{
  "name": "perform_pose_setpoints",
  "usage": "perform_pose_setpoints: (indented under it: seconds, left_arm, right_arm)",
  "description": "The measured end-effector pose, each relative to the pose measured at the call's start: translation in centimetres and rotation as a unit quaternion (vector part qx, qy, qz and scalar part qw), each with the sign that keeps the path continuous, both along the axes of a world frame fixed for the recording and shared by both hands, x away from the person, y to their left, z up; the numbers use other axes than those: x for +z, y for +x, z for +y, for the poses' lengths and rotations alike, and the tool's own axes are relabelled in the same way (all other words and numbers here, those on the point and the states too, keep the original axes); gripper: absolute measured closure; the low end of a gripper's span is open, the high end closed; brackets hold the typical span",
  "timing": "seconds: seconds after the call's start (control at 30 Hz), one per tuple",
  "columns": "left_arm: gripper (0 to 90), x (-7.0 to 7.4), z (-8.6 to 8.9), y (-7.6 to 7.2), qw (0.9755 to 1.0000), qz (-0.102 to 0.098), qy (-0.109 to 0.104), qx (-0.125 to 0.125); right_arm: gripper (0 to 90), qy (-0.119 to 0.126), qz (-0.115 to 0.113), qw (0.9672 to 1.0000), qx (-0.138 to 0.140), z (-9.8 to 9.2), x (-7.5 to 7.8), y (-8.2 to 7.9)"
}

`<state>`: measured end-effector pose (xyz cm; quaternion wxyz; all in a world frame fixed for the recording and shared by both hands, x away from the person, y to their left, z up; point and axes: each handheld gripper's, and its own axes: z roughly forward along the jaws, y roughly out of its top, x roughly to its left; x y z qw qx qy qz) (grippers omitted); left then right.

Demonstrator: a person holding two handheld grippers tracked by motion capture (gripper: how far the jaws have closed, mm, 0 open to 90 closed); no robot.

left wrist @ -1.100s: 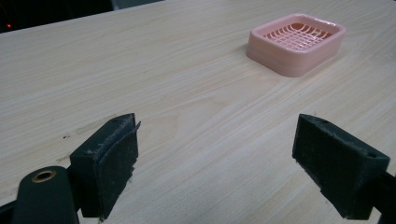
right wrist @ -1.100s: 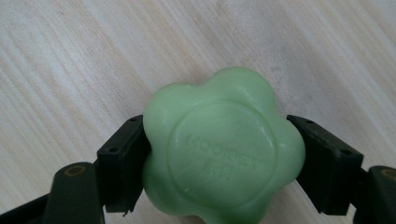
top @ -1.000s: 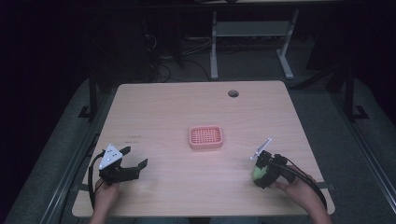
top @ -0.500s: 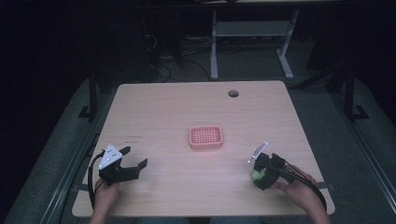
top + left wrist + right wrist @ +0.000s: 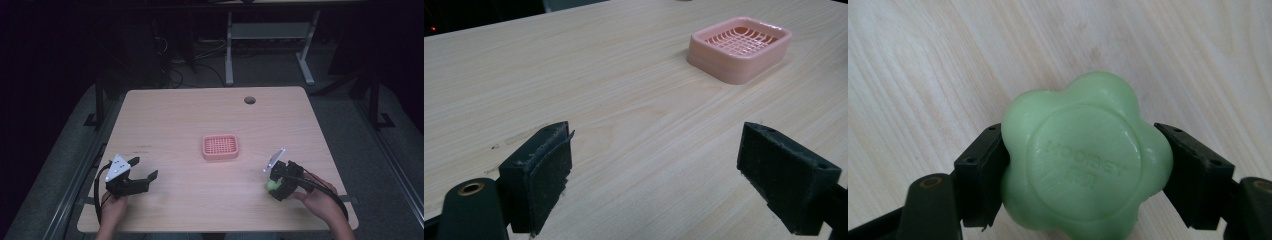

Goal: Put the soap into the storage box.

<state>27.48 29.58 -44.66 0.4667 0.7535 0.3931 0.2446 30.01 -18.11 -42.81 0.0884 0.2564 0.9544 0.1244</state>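
Dark floor, cables and a grey metal frame fill the top of the high view, and below them sits one pale wooden desk [image 5: 165, 120] with a round cable hole [image 5: 249, 100] near its upper right. One pink soap dish [image 5: 220, 147] with a slotted grid floor lies at the centre of that frame, and in the upper right of the left gripper view. Two grippers are in play. One, the left gripper [image 5: 141, 174], sits at the lower left of the high view, its fingers [image 5: 538, 175] spread wide apart with nothing between them, resting low over bare wood. The other, the right gripper [image 5: 270, 181], sits at the lower right, its fingers closed on the single green soap [image 5: 1084, 155], a flower-shaped bar pinched across its lobed sides and held just above the desk, well apart from the dish. Judging from this grip, the risk is a slip: the bar's rounded, smooth edges give the pads little flat to bite, so a tilt or quick swing toward the dish could let it twist out or land on the rim.
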Motion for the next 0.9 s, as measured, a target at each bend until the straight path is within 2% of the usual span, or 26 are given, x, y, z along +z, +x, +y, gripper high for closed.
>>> perform_pose_setpoints:
  seconds: [0.1,0.33,0.57,0.67,0.9]
  left_arm:
    - [14.1,0.0,0.0,0.0,1.0,0.001,-0.002,0.0]
    - [14.1,0.0,0.0,0.0,1.0,0.001,-0.004,0.0]
    - [14.0,0.0,0.1,0.0,1.0,0.002,-0.004,-0.002]
    - [14.1,0.0,0.2,0.1,1.0,0.002,-0.008,-0.001]
    - [14.0,0.0,0.1,0.1,0.9999,0.003,-0.012,-0.001]
  right_arm:
    - [26.3,0.03,0.004,0.9995,-0.004,-0.2,0.5,0.5]
    - [26.3,0.04,0.006,0.9992,-0.003,0.1,1.0,1.5]
    - [26.2,0.066,0.016,0.9977,0.0,0.8,1.1,2.9]
    - [26.3,0.088,0.023,0.9959,-0.004,0.7,1.1,3.7]
    - [26.2,0.099,0.028,0.9947,-0.01,0.7,1.4,4.8]
